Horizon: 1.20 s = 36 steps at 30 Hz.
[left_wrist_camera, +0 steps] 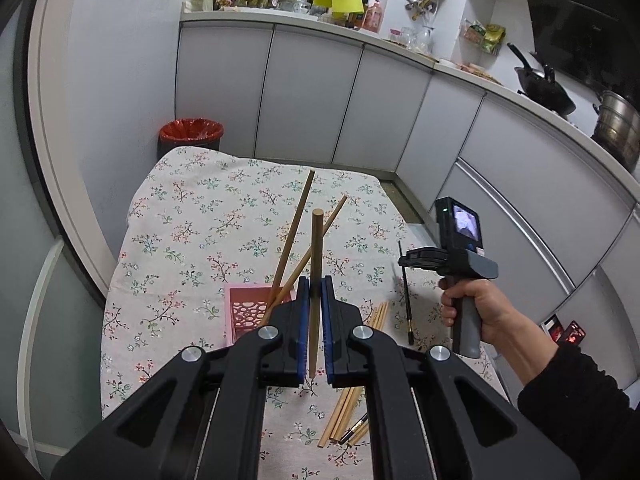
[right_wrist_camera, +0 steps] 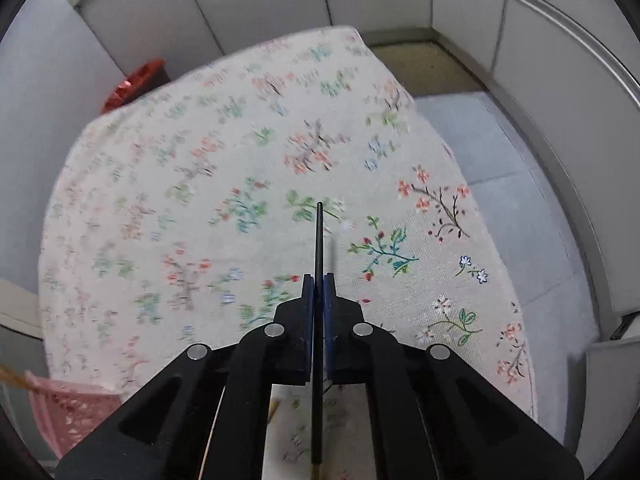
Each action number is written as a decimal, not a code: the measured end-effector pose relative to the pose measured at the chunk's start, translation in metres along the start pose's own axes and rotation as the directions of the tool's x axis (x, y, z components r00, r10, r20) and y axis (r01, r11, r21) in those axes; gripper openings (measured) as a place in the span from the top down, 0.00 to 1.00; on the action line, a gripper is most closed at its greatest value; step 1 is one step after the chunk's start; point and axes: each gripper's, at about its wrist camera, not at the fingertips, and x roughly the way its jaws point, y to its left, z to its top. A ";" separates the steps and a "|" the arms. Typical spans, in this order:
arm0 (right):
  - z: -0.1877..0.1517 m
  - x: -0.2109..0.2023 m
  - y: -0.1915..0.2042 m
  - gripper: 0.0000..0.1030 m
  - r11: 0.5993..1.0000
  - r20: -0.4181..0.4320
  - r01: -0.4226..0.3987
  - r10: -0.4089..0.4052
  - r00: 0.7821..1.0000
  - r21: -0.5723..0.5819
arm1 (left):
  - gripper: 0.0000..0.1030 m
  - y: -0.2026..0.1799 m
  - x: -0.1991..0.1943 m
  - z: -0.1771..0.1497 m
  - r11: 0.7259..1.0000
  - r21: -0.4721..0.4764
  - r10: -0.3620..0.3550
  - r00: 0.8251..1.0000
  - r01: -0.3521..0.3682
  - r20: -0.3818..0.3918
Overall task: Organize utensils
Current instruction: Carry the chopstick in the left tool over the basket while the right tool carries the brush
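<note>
My left gripper [left_wrist_camera: 315,286] is shut on a wooden chopstick [left_wrist_camera: 316,264] and holds it upright above the floral table [left_wrist_camera: 192,216]. A pink perforated basket [left_wrist_camera: 248,312] stands just left of it with two wooden chopsticks [left_wrist_camera: 294,228] leaning in it. Several loose wooden chopsticks [left_wrist_camera: 348,404] lie on the cloth below the jaws. My right gripper [right_wrist_camera: 319,282] is shut on a thin black chopstick [right_wrist_camera: 319,240] and holds it above the cloth; it also shows in the left wrist view [left_wrist_camera: 408,262], to the right of the basket. The basket's corner shows in the right wrist view [right_wrist_camera: 68,408].
A red-lined bin [left_wrist_camera: 191,133] stands beyond the table's far left corner. Grey cabinets [left_wrist_camera: 312,96] run behind and along the right, with a wok [left_wrist_camera: 546,88] and a steel pot [left_wrist_camera: 618,126] on the counter. The floor [right_wrist_camera: 516,184] lies right of the table.
</note>
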 end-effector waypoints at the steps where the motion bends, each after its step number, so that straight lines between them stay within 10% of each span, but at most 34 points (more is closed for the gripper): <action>1: -0.002 -0.012 0.001 0.97 1.000 0.016 -0.015 0.015 1.000 -0.003 | 0.94 0.000 -0.002 0.000 1.000 -0.001 0.000 1.000 0.000 0.007; 10: -0.030 -0.127 0.016 0.97 0.987 0.198 -0.148 0.159 0.967 -0.068 | 0.94 0.001 -0.029 0.003 1.000 -0.020 -0.003 0.997 0.005 0.079; 26: -0.075 -0.245 0.086 0.97 0.895 0.401 -0.342 0.437 0.805 -0.287 | 0.94 0.009 -0.047 0.022 0.988 -0.019 0.154 0.957 -0.154 0.247; 36: -0.083 -0.192 0.138 0.97 0.869 0.328 -0.377 0.475 0.816 -0.321 | 0.94 0.025 0.015 0.025 0.979 -0.017 0.202 0.974 -0.201 0.102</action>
